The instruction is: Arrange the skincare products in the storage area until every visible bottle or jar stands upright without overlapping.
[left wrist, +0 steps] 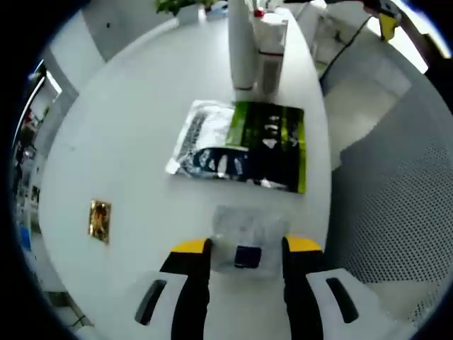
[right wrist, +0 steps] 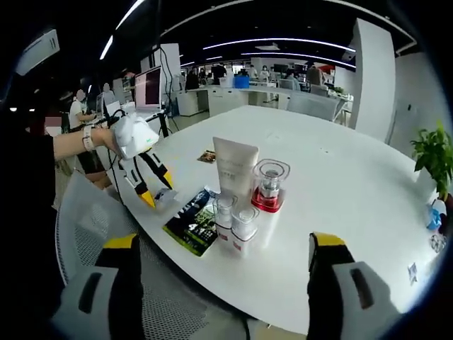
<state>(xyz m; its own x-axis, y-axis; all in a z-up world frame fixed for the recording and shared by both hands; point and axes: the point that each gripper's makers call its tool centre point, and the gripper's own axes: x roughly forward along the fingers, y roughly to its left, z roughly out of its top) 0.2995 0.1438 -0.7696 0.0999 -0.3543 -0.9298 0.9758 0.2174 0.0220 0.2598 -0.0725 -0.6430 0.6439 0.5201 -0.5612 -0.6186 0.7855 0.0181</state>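
- Closest in the left gripper view, the left gripper [left wrist: 246, 246] has its yellow-tipped jaws on either side of a small clear sachet [left wrist: 245, 239] with a dark blue patch, which lies on the white table [left wrist: 127, 134]; whether the jaws press it I cannot tell.
- Beyond, at 12 o'clock from the sachet, a green-and-black foil packet [left wrist: 244, 145] lies flat.
- Farther at 12 o'clock stand a white tube [left wrist: 241, 42] and a clear bottle [left wrist: 270, 49], close together.
- Off at 9 o'clock lies a small gold card [left wrist: 100, 220].
- Across in the right gripper view, the right gripper [right wrist: 223, 244] is spread wide with nothing between its jaws.
- Ahead of it, upright: white tube [right wrist: 234, 166], a clear jar with a red base [right wrist: 270, 186] at its 3 o'clock, and two small clear bottles [right wrist: 235, 220] at 6 o'clock.
- At 9 o'clock there, a hand [right wrist: 107, 139] holds the left gripper [right wrist: 157, 191] over the sachet.
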